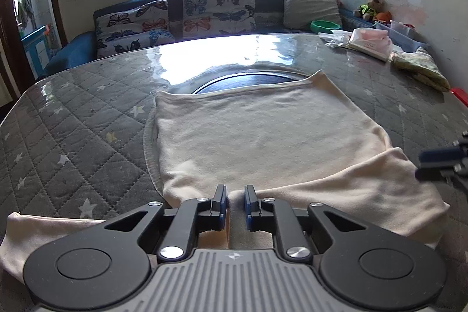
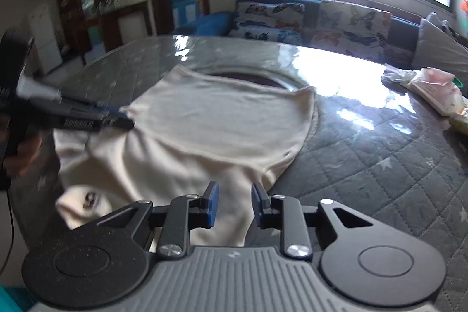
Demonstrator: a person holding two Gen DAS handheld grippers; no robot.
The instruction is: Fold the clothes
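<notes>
A cream garment (image 1: 263,136) lies spread on the grey quilted table (image 1: 73,136), its near part bunched into folds. My left gripper (image 1: 235,196) sits low at the garment's near edge, its jaws a narrow gap apart with a ridge of cloth showing between them; whether it grips is unclear. It shows from the side in the right wrist view (image 2: 125,119), at the garment's left edge. My right gripper (image 2: 234,198) is open over the garment's near right fold (image 2: 204,165), holding nothing. Its tips show at the right edge of the left wrist view (image 1: 438,163).
A dark round opening (image 1: 248,79) lies in the table just beyond the garment. A tissue pack (image 1: 368,41), plastic wrap and a yellow-green cloth (image 1: 421,67) sit at the table's far right. A sofa with butterfly cushions (image 1: 216,8) stands behind the table.
</notes>
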